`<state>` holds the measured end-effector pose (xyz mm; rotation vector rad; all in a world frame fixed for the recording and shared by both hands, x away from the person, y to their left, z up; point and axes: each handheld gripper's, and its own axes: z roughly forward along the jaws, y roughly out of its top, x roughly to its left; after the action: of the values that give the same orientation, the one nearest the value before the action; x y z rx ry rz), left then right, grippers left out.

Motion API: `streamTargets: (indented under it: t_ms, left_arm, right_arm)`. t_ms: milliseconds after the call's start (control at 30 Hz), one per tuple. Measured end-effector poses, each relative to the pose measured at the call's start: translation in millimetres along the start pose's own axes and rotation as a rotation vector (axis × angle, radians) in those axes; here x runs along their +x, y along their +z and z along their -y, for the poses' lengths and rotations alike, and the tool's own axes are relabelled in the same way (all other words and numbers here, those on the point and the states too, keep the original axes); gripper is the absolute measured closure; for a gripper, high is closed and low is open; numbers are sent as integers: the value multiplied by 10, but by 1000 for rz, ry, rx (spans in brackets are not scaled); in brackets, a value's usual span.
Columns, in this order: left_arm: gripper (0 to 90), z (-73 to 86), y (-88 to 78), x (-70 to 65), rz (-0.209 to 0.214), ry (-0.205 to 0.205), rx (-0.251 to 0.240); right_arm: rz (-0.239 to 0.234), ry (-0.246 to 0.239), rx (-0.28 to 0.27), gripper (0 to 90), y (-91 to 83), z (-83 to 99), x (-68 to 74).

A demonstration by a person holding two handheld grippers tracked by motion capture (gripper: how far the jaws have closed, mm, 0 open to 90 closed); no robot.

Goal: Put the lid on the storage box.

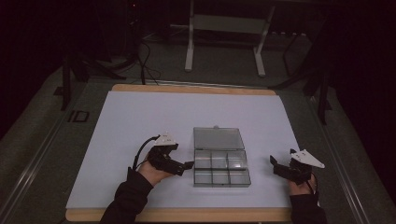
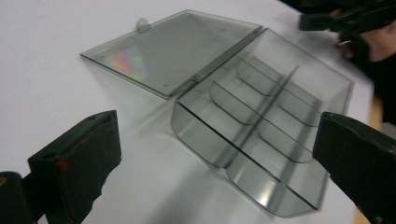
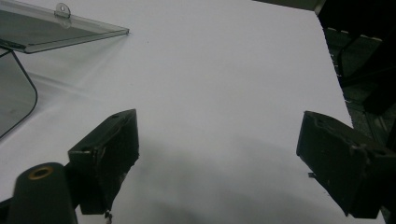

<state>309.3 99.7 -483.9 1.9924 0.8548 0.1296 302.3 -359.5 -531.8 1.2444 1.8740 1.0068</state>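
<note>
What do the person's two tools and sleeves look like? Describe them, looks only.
Both tools are black with two blocky, scuffed jaws. The left tool has a pale three-cornered plate on top, a black cable looping from its back, and a small red mark on one jaw. The right tool carries the same pale plate and shows a brass-coloured ring near its base. Both sleeves are dark.

Clear plastic compartment box (image 1: pixel 221 168): on the white sheet (image 1: pixel 140 121) covering the wooden table (image 1: pixel 187 88), right of centre, toward the near edge. Its hinged clear lid (image 1: pixel 218 138) lies open flat on the sheet, directly behind the box. Interior: six compartments, two rows of three. Left black two-jaw gripper (image 1: pixel 187 164): just beside the box's left wall, jaws spread. Right black two-jaw gripper (image 1: pixel 274 163): well apart to the box's right, near the sheet's right edge, jaws spread over bare sheet.
</note>
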Motion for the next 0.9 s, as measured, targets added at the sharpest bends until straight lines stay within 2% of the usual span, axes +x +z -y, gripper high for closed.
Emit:
streamTargets:
  t_ms: [133, 233, 333, 367, 400, 467, 833, 867, 900]
  left_arm:
    - [22, -66, 41, 39, -4, -30, -13]
    - [23, -118, 66, 64, -22, -34, -10]
    - [23, -222, 100, 111, -26, -55, -18]
    - [23, -222, 100, 111, -26, -55, -18]
    - [23, -275, 123, 121, -45, -53, -18]
    - [23, -319, 150, 135, -46, -56, -17]
    - [23, -462, 329, 224, -59, -102, -8]
    - [22, -492, 380, 259, -79, -117, -3]
    - [22, -492, 380, 259, -79, -117, -3]
  right_arm:
    - [1, -4, 2, 128, 2, -1, 3]
    - [0, -1, 1, 128, 1, -1, 1]
    - [1, -4, 2, 129, 2, -1, 2]
    - [1, -4, 2, 129, 2, -1, 2]
    - [0, -4, 1, 129, 2, -1, 2]
    - [-1, -3, 1, 129, 1, -1, 2]
    - [-3, -3, 1, 130, 1, 0, 1]
    - [-3, -5, 2, 131, 1, 0, 2]
    - [-3, -5, 2, 131, 1, 0, 2]
